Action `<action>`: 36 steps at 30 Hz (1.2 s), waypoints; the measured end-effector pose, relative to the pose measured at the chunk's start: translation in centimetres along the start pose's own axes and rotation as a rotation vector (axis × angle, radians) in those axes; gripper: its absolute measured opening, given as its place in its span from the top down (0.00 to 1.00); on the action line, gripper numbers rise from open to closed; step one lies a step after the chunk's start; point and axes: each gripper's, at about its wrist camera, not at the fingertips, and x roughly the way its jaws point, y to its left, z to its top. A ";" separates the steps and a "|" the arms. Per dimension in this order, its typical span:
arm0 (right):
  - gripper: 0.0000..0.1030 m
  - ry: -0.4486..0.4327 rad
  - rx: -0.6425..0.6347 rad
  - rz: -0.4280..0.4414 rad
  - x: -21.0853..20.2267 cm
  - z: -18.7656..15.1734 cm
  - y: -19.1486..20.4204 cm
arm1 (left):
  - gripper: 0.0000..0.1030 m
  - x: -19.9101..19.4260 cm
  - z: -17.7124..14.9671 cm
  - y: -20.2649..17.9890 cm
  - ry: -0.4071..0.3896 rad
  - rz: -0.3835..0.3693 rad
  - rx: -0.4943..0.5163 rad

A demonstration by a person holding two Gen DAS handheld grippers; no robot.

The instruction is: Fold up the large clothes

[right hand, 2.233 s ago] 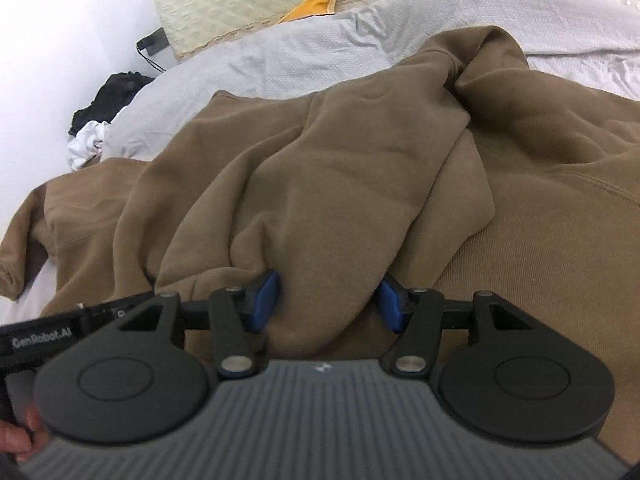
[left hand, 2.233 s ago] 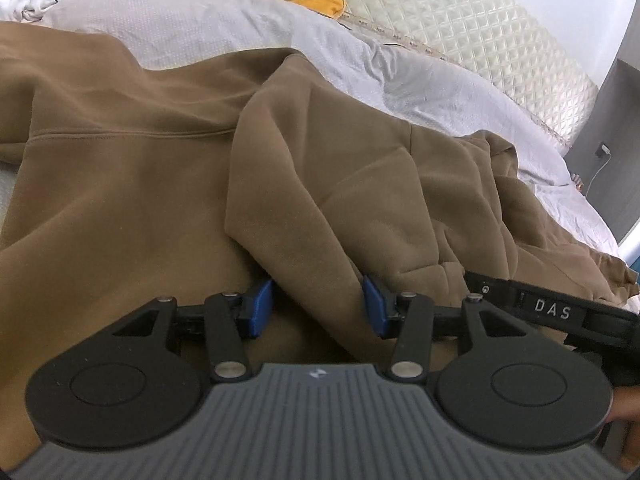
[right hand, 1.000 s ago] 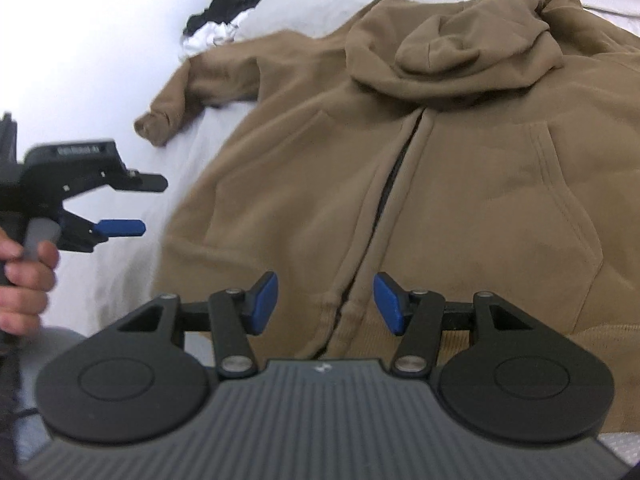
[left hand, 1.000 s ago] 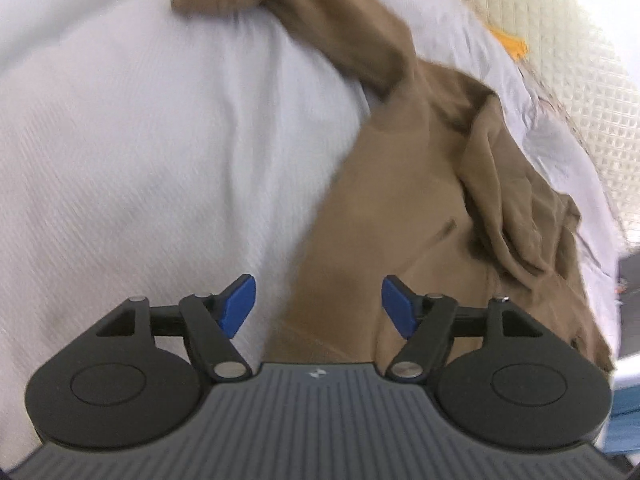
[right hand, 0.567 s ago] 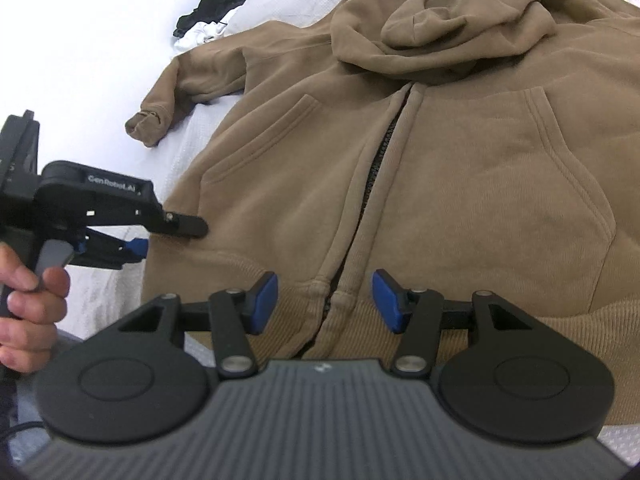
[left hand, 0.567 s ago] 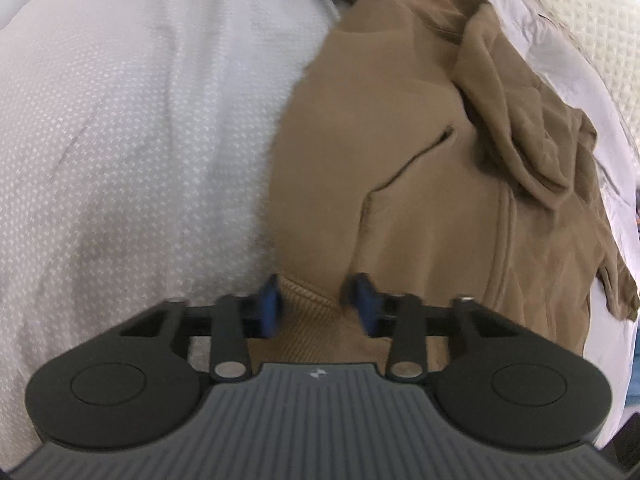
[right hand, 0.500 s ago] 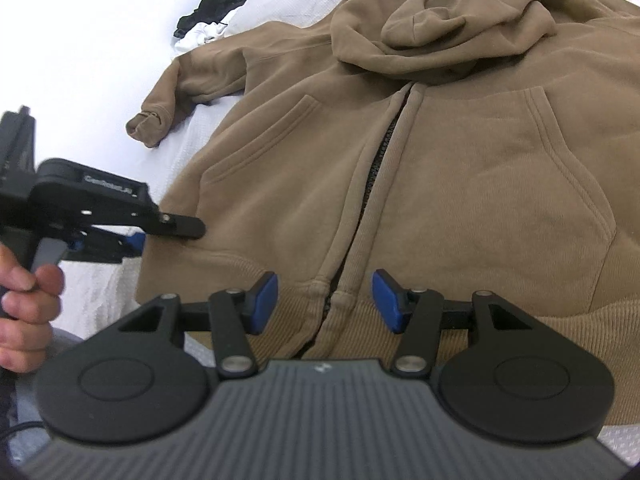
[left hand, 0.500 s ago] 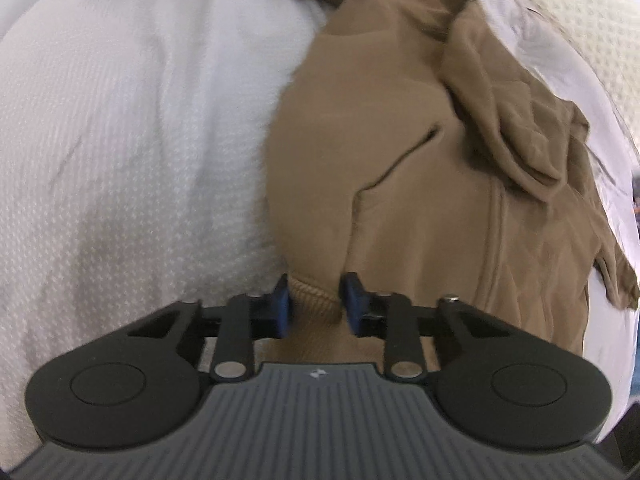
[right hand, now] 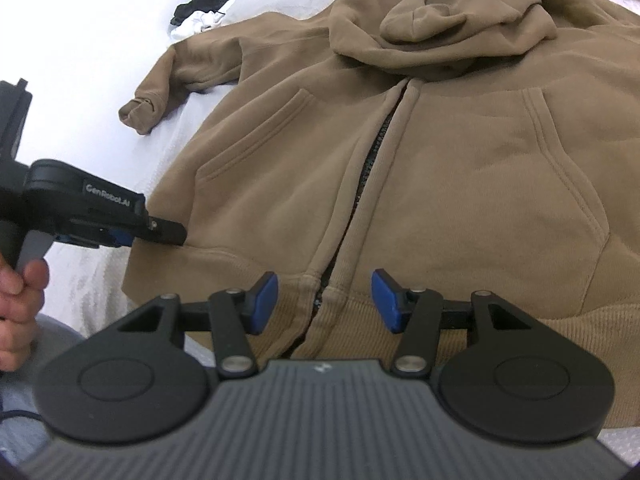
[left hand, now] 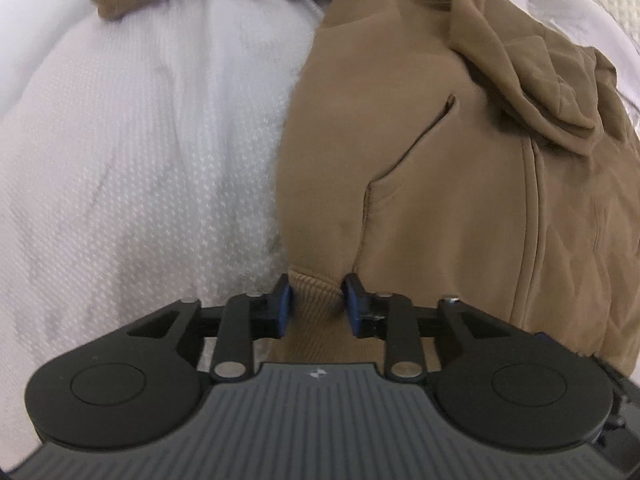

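We are holding the left gripper (left hand: 316,300) at the hoodie's (left hand: 460,208) ribbed hem corner, the jaws opening with the ridged band between their blue pads; half a second ago they were pinched closer on it. The right gripper (right hand: 324,300) is hovering over the hem at the zipper (right hand: 372,160), its jaws standing apart around the two hem ends without pressing them, much as they were a second ago. A hand (right hand: 18,300) is gripping the left tool's handle at the frame edge. The hoodie is lying front-up and spread flat on the bed (left hand: 140,140), a soft brown fleece with slanted pockets, its hood (right hand: 436,20) crumpled at the collar and one sleeve (right hand: 180,80) bunching outward. The bed sheet is looking white and finely dotted. Farthest off, dark and white clothes (right hand: 204,4) are piling by the pale wall.
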 end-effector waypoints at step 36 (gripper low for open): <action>0.47 -0.537 0.096 -0.429 -19.1 1.4 -10.4 | 0.39 -8.8 -5.2 -19.4 -0.595 -0.425 0.375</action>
